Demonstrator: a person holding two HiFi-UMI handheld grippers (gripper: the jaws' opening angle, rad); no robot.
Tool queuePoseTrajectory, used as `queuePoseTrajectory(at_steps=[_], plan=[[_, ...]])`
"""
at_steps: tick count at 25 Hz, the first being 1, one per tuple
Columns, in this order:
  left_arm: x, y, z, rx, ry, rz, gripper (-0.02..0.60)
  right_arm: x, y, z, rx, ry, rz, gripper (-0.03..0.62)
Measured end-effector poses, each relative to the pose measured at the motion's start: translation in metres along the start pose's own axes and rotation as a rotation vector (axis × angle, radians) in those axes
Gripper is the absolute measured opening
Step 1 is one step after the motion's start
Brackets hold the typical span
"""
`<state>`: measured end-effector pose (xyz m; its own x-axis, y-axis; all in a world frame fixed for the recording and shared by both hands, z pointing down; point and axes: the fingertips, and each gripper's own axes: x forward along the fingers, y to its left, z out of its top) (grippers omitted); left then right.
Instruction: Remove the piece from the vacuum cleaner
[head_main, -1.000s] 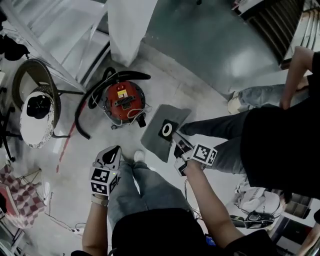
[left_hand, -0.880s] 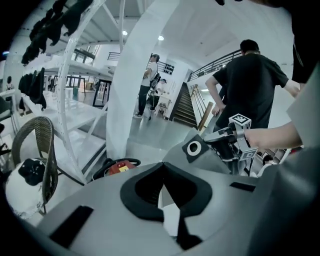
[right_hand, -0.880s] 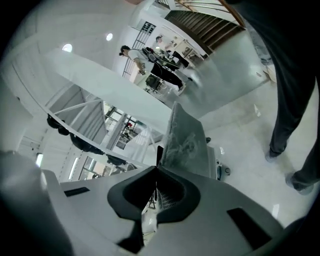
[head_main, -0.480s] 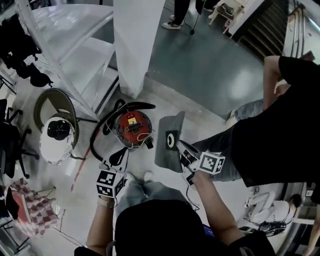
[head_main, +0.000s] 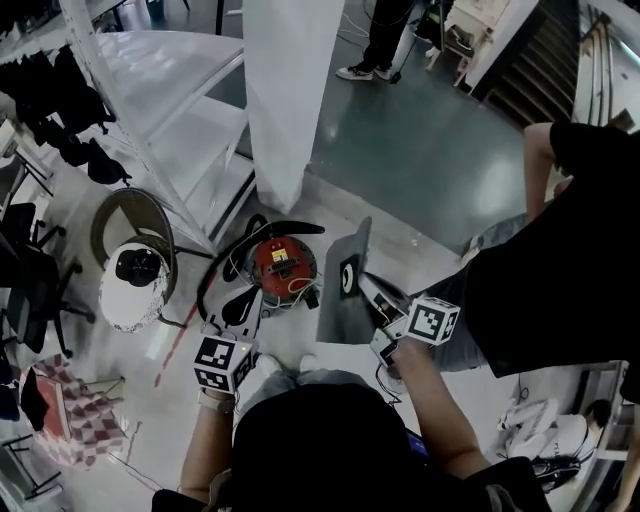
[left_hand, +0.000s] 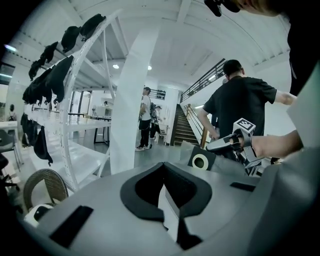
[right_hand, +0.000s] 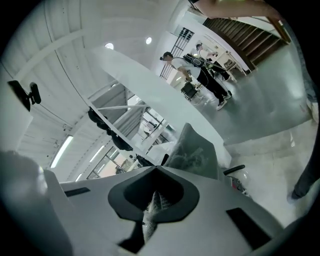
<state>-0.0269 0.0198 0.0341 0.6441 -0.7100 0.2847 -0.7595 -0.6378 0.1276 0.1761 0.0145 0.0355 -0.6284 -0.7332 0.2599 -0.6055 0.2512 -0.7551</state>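
Note:
The red vacuum cleaner (head_main: 282, 262) stands on the floor by a white pillar, with its black hose (head_main: 213, 283) curled at its left. To its right a grey dust bag (head_main: 343, 300) with a black collar and white ring (head_main: 349, 277) hangs on edge, clear of the vacuum. My right gripper (head_main: 368, 287) is shut on the bag's edge; in the right gripper view the grey fabric (right_hand: 192, 152) runs out from between the jaws (right_hand: 152, 210). My left gripper (head_main: 240, 303) hovers just left of the vacuum, shut and empty. The left gripper view shows the bag's collar (left_hand: 201, 161) ahead.
A white pillar (head_main: 290, 90) rises behind the vacuum. A white rack with dark clothes (head_main: 150, 100) fills the left. A round chair holding a white and black object (head_main: 135, 275) sits at left. A person in black (head_main: 560, 260) bends at right. My legs are below.
The bag has swung from lying nearly flat to standing on edge in the right gripper. The left gripper has moved closer to the vacuum. The view has pulled back and up.

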Motion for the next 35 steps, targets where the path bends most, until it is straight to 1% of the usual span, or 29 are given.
queuePoseTrajectory(at_steps=[2, 4, 7, 10, 23, 35], plan=[[-0.003, 0.001, 0.011, 0.007, -0.018, 0.011, 0.018, 0.001, 0.005, 0.003, 0.025, -0.002, 0.006, 0.025], [-0.005, 0.003, 0.019, 0.010, -0.034, 0.020, 0.018, 0.003, 0.011, 0.007, 0.023, -0.001, 0.025, 0.025], [-0.006, 0.006, 0.027, 0.014, -0.052, 0.036, 0.018, 0.011, 0.024, 0.013, -0.020, 0.001, 0.071, 0.025], [-0.007, 0.009, 0.033, 0.014, -0.061, 0.043, 0.018, 0.018, 0.033, 0.019, -0.068, 0.004, 0.091, 0.025], [-0.010, 0.013, 0.042, 0.017, -0.088, 0.058, 0.018, 0.028, 0.053, 0.027, -0.149, 0.006, 0.122, 0.025], [-0.014, 0.025, 0.050, 0.026, -0.103, 0.056, 0.018, 0.036, 0.068, 0.028, -0.167, -0.012, 0.140, 0.025]])
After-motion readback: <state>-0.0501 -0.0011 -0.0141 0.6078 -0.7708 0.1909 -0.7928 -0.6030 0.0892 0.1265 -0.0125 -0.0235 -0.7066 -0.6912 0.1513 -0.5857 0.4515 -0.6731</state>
